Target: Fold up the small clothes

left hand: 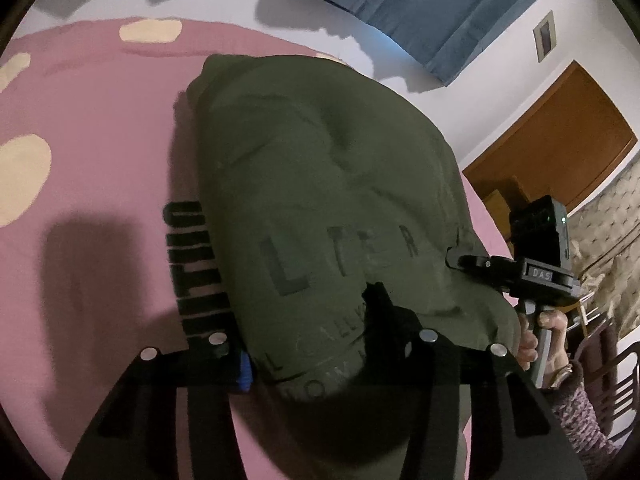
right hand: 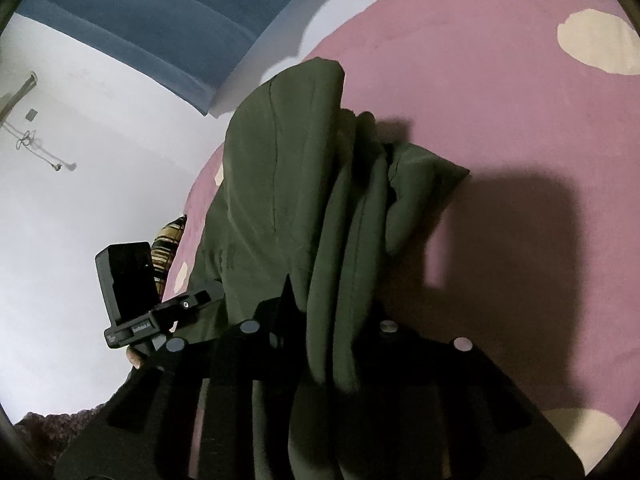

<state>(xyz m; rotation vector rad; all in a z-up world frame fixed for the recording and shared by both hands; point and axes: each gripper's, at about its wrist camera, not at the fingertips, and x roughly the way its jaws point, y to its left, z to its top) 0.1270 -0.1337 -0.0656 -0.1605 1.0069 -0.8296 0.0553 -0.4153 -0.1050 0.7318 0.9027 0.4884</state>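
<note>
An olive green garment (left hand: pixel 320 184) with dark lettering is lifted off a pink bedsheet (left hand: pixel 100 128) with cream spots. In the left wrist view my left gripper (left hand: pixel 304 328) is shut on the garment's near edge, cloth bunched between its black fingers. My right gripper (left hand: pixel 472 260) pinches the garment's right edge there, a hand (left hand: pixel 536 340) on its handle. From the right wrist, my right gripper (right hand: pixel 332 300) is shut on hanging folds of the garment (right hand: pixel 288 168), and my left gripper (right hand: pixel 192 300) holds the cloth at the left. The fingertips are hidden by cloth.
Black lettering (left hand: pixel 192 272) shows on the pink surface left of the garment. A blue curtain (left hand: pixel 420 4) and white wall lie behind the bed. A wooden door (left hand: pixel 560 140), patterned fabric (left hand: pixel 604 220) and a dark chair (left hand: pixel 616 380) are at the right.
</note>
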